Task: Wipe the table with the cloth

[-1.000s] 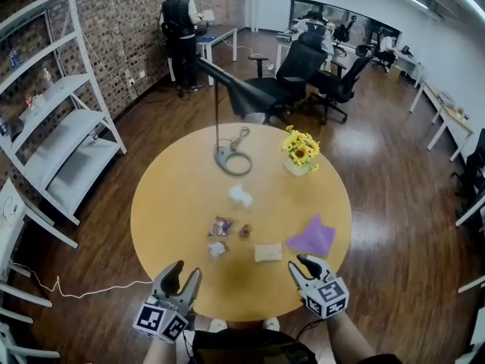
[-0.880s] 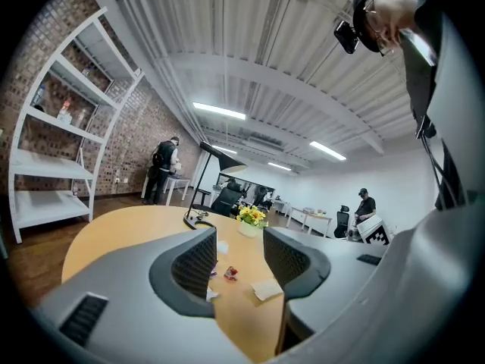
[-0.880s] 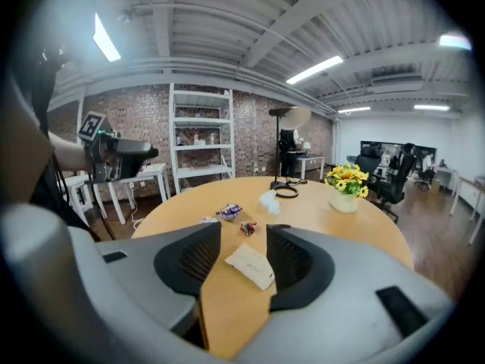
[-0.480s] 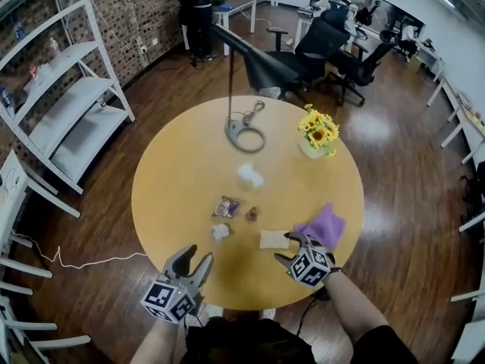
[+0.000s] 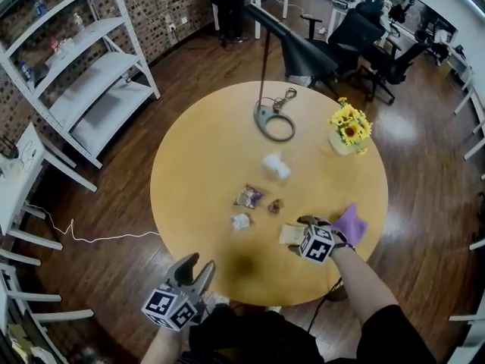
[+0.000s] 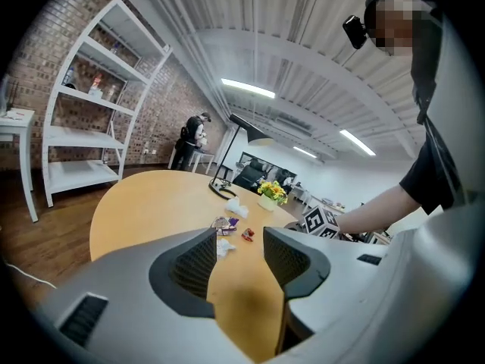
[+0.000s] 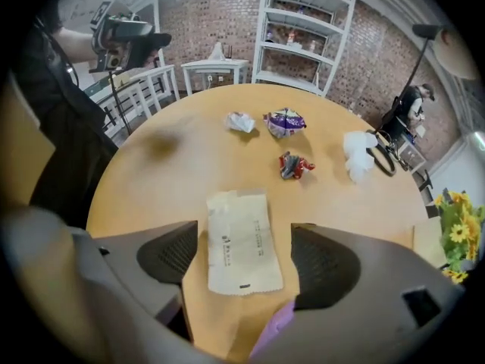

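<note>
Since the purple cloth (image 5: 352,223) lies unheld, wiping looks unstarted: fingers of the right gripper (image 7: 244,252), just opened wide, frame a paper sachet (image 7: 241,233) untouched; the left gripper (image 6: 239,255) has its fingers apart, empty.

Left gripper (image 6: 239,237), fingers (image 6: 193,268) apart and empty, points across the table (image 6: 144,196).

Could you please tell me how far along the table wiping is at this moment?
Done: nothing visibly wiped; a purple wrapper and a tissue litter the table. In hand: the right gripper, jaws just opened wide around the beige packet without pressing it, hovers beside the purple cloth; the left gripper waits open near the table's edge. Left: grasp the cloth and wipe.
</note>
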Motion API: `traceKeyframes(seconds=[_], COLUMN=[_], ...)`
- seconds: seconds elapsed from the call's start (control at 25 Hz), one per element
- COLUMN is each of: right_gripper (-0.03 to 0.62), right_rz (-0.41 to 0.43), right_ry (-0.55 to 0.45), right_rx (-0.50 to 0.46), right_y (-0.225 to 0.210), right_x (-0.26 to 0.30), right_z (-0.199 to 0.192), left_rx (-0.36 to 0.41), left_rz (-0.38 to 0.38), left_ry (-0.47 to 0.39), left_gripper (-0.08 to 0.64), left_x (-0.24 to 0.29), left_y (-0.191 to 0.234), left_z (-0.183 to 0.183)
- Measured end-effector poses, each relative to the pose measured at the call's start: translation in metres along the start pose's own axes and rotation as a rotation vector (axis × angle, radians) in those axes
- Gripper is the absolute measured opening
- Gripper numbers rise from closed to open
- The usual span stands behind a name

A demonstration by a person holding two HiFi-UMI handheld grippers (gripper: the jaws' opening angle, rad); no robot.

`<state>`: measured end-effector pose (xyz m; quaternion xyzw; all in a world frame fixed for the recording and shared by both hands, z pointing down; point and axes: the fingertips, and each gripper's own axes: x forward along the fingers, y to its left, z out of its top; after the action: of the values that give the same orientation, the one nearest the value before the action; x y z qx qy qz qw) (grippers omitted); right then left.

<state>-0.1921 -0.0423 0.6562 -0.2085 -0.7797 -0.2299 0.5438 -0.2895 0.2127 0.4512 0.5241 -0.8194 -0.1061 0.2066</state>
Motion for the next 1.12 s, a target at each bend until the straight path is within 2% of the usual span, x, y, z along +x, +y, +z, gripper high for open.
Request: traceKeyframes(seconds=[0.08, 0.2, 0.28, 0.4, 0.52, 0.6, 0.72, 0.92, 1.12], right_gripper=[0.394, 0.391, 0.370, 0.341, 0.229, 0.195, 0.153, 0.150, 0.150], right_rz=[0.028, 0.114, 0.148, 0.134, 0.115, 0.076, 0.034, 0.030, -0.036], right_ry=[0.007, 0.003, -0.008, 0.004, 0.001, -0.018, -0.082, -0.218, -0.302], right_rx=[0.025, 0.082, 0.094, 0.079, 0.034, 0.038, 0.154, 0.378, 0.433], right_y=[-0.002, 0.003, 0.006, 0.003, 0.011, 0.015, 0.018, 0.025, 0.032], right_x=[0.008, 0.014, 0.013, 0.017, 0.013, 0.010, 0.006, -0.008, -0.048], right_z=[-0.003, -0.002, 0.001, -0.008, -0.006, -0.004, -0.002, -0.001, 0.001], left_rx=[-0.010, -0.018, -0.024, -0.032, -0.038, -0.037, -0.033, -0.020, 0.006], left_rz=[0.018, 0.032, 0.032, 0.017, -0.001, -0.015, -0.037, -0.078, -0.159], left_ry=[0.001, 0.007, 0.011, 0.014, 0.019, 0.024, 0.028, 0.039, 0.059], left_gripper=[0.187, 0.187, 0.187, 0.187, 0.187, 0.187, 0.187, 0.187, 0.187], left_x=[-0.006, -0.011, -0.012, -0.009, -0.006, -0.005, -0.003, 0.007, 0.028], left_y=[0.005, 0.008, 0.009, 0.007, 0.003, 0.001, -0.003, -0.008, -0.027], left_z=[-0.004, -0.009, -0.012, -0.013, -0.015, -0.016, -0.018, -0.021, -0.018])
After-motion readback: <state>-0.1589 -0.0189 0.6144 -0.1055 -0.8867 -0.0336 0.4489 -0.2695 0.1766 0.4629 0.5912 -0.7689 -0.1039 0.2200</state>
